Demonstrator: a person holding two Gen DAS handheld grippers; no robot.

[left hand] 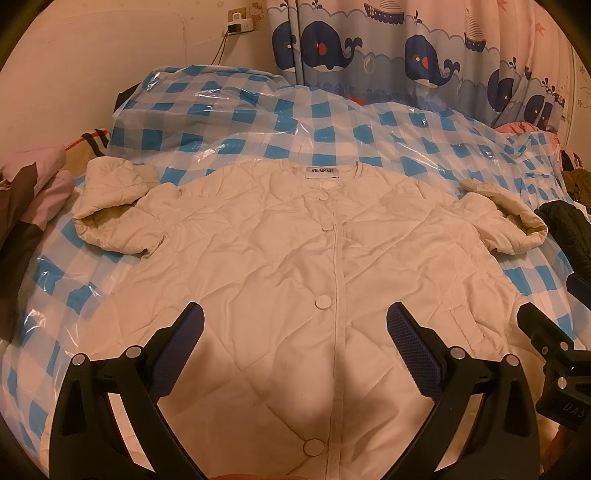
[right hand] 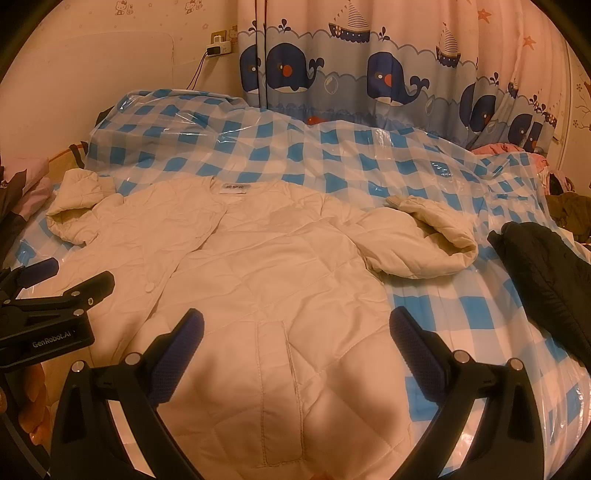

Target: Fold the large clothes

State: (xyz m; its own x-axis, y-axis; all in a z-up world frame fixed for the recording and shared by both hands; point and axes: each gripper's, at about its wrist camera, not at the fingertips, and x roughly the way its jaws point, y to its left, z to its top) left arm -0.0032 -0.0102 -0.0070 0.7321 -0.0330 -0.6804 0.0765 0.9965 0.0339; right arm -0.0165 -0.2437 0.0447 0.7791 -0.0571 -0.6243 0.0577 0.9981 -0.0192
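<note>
Flat across the middle of both frames, a cream quilted jacket [left hand: 288,266] [right hand: 236,288] is laid out front side up on a blue-and-white checked plastic sheet [left hand: 369,122] [right hand: 369,155]. Its placket is buttoned, and a white label is seen at the collar toward the upper centre. Both sleeves are bent back on themselves: one [left hand: 110,206] [right hand: 74,210] is bunched at the left of the frames, the other [left hand: 506,221] [right hand: 424,240] at the right.

At the bottom of the left wrist view, the left gripper [left hand: 295,354] is held wide open above the lower front of the jacket, with nothing gripped between its blue pads [left hand: 413,354]. At the bottom of the right wrist view, the right gripper [right hand: 295,354] is likewise spread wide over the jacket's pocket area, with nothing held.

A dark garment [right hand: 546,280] is seen at the right edge, beside the bent sleeve. A whale-patterned curtain [left hand: 406,48] [right hand: 369,66] is hung across the upper part of both frames, and a wall socket with a plugged charger [left hand: 238,22] [right hand: 219,44] is visible at the upper left.
</note>
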